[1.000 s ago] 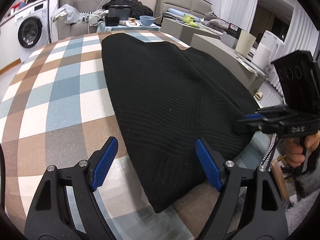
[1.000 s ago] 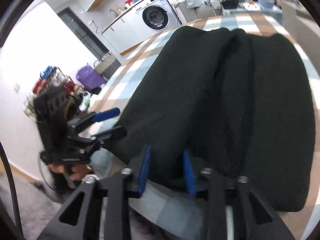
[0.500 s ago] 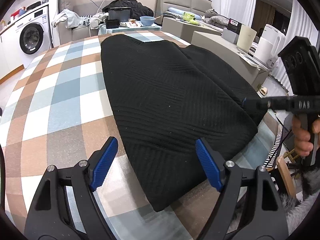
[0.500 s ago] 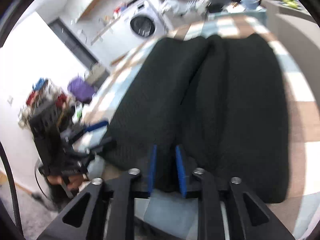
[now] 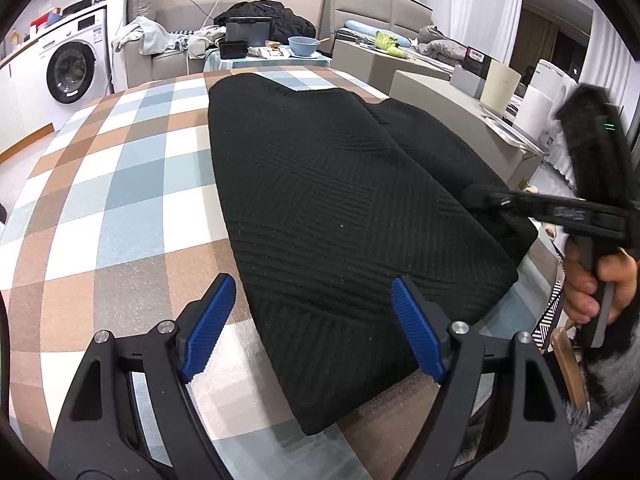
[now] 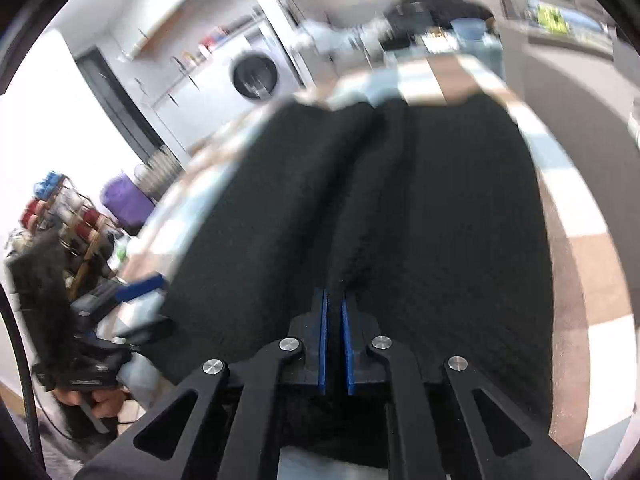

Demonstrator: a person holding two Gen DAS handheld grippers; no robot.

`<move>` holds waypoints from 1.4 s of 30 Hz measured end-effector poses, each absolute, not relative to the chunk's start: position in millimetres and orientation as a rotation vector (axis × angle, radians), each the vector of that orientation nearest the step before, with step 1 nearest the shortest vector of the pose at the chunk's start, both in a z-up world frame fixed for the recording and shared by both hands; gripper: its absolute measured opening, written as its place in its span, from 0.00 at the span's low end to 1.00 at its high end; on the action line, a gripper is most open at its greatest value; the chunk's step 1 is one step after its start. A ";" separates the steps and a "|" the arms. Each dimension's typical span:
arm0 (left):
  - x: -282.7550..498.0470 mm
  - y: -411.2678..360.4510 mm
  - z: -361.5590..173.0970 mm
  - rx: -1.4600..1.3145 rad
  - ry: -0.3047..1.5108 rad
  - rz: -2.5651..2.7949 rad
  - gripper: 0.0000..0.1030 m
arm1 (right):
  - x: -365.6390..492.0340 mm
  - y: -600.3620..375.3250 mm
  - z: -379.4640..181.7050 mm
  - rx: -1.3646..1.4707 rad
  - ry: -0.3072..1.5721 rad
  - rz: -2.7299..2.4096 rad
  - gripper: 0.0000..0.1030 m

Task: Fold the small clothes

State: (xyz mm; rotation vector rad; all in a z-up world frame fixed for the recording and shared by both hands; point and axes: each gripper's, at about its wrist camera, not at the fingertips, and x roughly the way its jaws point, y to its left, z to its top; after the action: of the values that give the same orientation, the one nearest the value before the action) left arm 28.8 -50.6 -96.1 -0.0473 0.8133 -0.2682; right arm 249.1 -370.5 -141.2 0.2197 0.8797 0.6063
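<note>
1. Black knit garment [image 5: 340, 208] lies flat along the checked bench [image 5: 120, 184], reaching from the near edge toward the far end; 1 fold ridge runs lengthwise on its R side.
2. Left hand-held gripper [image 5: 312, 332] – blue pads [image 5: 208, 328] wide apart, hovering over the garment's near L corner, gripping nothing.
3. Right hand-held gripper [image 6: 335, 344] – pads nearly together, pinched on the raised fold of fabric at the near R edge; in the left wrist view the cloth bunches up at its tip.
4. Bkgd: washing machine [image 5: 70, 72] far L, blue bowl [image 5: 303, 45] on a side table beyond the bench. Right wrist view is motion-blurred.
</note>
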 end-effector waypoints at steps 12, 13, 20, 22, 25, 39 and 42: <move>36.3 -42.1 -94.2 -0.054 0.804 -0.247 0.76 | 246.7 -383.5 -131.6 0.184 0.875 0.534 0.40; 37.8 -41.1 -92.9 -0.053 0.798 -0.244 0.76 | 254.5 -378.4 -128.9 0.199 0.879 0.550 0.40; 63.4 -34.4 -78.2 -0.051 0.759 -0.219 0.76 | 317.8 -337.9 -142.4 0.311 0.972 0.610 0.37; 73.3 -32.0 -76.5 -0.059 0.754 -0.210 0.76 | 340.1 -325.0 -154.0 0.299 1.064 0.578 0.31; 87.7 -30.0 -77.8 -0.065 0.769 -0.192 0.76 | 345.9 -319.4 -148.6 0.263 1.057 0.578 0.09; 88.0 -33.3 -100.5 -0.036 0.819 -0.187 0.76 | 322.4 -319.7 -144.5 0.206 1.016 0.572 0.23; 79.4 -31.8 -102.1 -0.043 0.825 -0.192 0.76 | 297.2 -330.6 -147.6 0.270 1.051 0.660 0.27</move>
State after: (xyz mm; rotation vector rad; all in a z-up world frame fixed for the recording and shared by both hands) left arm 79.4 -31.8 -102.1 -0.0426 0.8250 -0.1919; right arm 297.2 -330.6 -147.6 0.2696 1.0509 0.6602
